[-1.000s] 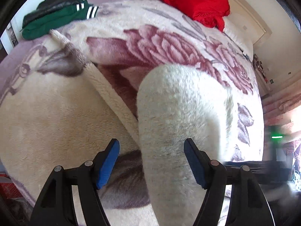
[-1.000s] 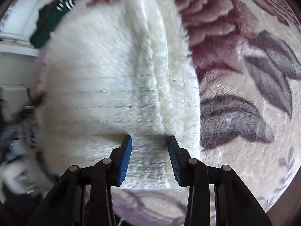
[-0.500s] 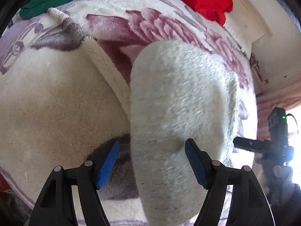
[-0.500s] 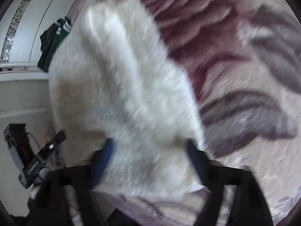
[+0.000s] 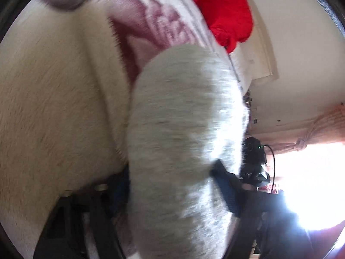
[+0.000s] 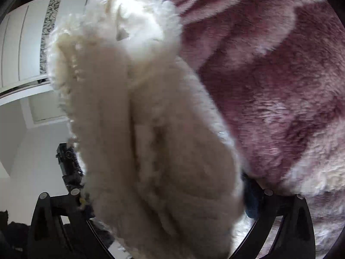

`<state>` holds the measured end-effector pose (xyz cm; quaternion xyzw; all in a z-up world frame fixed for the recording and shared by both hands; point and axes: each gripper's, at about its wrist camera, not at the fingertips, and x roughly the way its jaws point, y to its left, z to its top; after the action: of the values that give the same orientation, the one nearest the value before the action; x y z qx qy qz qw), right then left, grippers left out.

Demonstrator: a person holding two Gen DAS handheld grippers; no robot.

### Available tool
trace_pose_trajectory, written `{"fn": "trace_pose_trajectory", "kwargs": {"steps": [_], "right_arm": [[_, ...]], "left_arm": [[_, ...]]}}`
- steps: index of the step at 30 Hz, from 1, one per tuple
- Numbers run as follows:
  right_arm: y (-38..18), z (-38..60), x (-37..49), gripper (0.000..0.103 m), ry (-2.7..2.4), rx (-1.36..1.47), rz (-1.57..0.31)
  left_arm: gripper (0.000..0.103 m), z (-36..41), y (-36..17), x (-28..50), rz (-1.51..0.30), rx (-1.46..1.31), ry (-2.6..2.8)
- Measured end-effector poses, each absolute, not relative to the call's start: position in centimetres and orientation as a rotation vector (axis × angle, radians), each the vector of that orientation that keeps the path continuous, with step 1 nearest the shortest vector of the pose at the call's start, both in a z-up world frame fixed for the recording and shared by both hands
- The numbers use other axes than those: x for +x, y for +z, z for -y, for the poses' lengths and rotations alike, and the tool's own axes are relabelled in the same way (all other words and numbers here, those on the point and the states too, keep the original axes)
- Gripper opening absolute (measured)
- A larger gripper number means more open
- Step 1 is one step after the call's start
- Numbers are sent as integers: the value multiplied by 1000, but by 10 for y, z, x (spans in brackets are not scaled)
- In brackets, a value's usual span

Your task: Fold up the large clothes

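A large cream fleece garment (image 5: 54, 99) lies on the bed's floral blanket (image 5: 151, 23). A thick fold of it (image 5: 185, 142) hangs between the jaws of my left gripper (image 5: 172, 185), whose blue pads sit wide apart on either side of it; the image is blurred. In the right wrist view a bunched part of the same garment (image 6: 155, 142) fills the gap of my right gripper (image 6: 170, 202). Its jaws stand wide apart, and the fingertips are mostly hidden by the fleece. The floral blanket (image 6: 269, 86) lies behind.
A red garment (image 5: 224, 13) lies at the bed's far end by the wall. A tripod-mounted camera (image 5: 254, 151) stands by a bright window with pink curtains. White wardrobe doors (image 6: 23, 43) and another black camera stand (image 6: 69, 166) show left in the right wrist view.
Both grippers have lifted and tilted with the fleece between their jaws. The right jaws stand wider apart than a second ago. The green clothes have left the left view.
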<state>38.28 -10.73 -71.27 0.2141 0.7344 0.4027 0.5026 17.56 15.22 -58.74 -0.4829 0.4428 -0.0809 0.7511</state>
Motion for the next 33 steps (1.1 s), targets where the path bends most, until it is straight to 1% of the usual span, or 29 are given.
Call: {"fn": "trace_pose_trajectory", "kwargs": {"steps": [1,2,4,5,8,11,14,16,19,23,27,28,29,30,31,32,33], "right_arm": [[-710,105,381,80,971,533,-1764],[-708,108,381,67,956,569,-1752],[-700,121,381,56,937,674,-1717],[-693,127,381,54,928,721,-1701],[-671,139,379,52,898,754,-1651],[-647,146,392,52,874,806,-1594],[-623,170,421,52,846,856,-1514],[-612,185,453,52,813,880,-1462],[-603,210,509,52,749,901,-1390],[-613,245,588,52,665,919,-1342],[-653,274,652,52,574,900,-1355],[-665,281,662,52,550,899,-1367],[-678,286,668,53,534,898,-1390],[-686,291,669,54,530,908,-1393],[-692,293,674,57,535,925,-1387],[-695,296,673,64,542,934,-1389],[-696,302,667,68,541,930,-1404]], "left_arm": [[52,-153,-582,181,-969,-1042,-180],[48,-155,-578,183,-966,-1041,-188],[46,-156,-569,190,-966,-1041,-200],[46,-156,-564,196,-971,-1032,-208],[46,-162,-544,218,-985,-984,-237],[46,-166,-522,259,-988,-932,-296],[46,-160,-508,319,-990,-876,-360],[46,-148,-502,375,-996,-829,-410],[46,-135,-512,454,-1008,-806,-478],[46,-117,-548,545,-1052,-787,-530],[46,-92,-599,604,-1159,-679,-528],[50,-88,-606,609,-1164,-656,-533],[56,-88,-610,614,-1157,-656,-544],[58,-87,-611,616,-1160,-656,-555],[59,-86,-609,613,-1163,-649,-555],[59,-84,-605,610,-1166,-635,-544],[59,-83,-600,607,-1168,-621,-527]]}}
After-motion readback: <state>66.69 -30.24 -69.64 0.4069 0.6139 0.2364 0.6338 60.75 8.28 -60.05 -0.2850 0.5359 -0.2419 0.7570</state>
